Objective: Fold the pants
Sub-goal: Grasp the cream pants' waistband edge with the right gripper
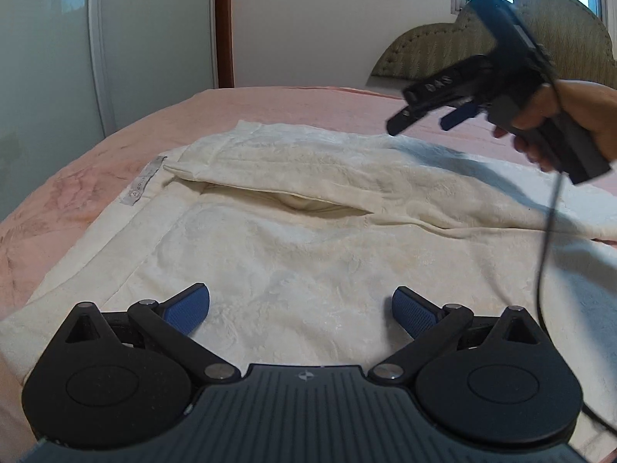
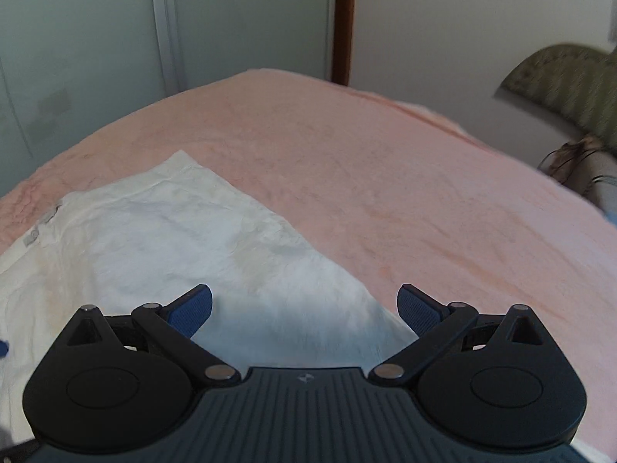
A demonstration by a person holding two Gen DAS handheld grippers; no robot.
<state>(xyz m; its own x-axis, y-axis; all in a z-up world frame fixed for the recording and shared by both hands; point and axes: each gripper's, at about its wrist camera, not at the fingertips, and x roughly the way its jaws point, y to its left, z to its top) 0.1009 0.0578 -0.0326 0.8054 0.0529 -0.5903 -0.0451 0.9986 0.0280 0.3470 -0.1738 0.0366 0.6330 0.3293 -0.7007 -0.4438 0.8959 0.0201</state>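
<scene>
Cream fleece pants (image 1: 293, 239) lie spread on a pink bed, with one leg folded across the other and a grey label (image 1: 143, 185) at the waistband on the left. My left gripper (image 1: 300, 308) hovers open over the near leg, blue pads wide apart and nothing between them. In the left wrist view, the right gripper (image 1: 424, 115) is held by a hand in the air above the far right of the pants. The right wrist view shows my right gripper (image 2: 304, 310) open above the edge of the pants (image 2: 185, 239), holding nothing.
The pink bedspread (image 2: 405, 177) stretches far and right of the pants. A padded headboard (image 1: 482, 46) stands at the far right, a wardrobe door (image 1: 46, 58) at the left, and a cable (image 1: 547, 231) hangs from the right gripper over the cloth.
</scene>
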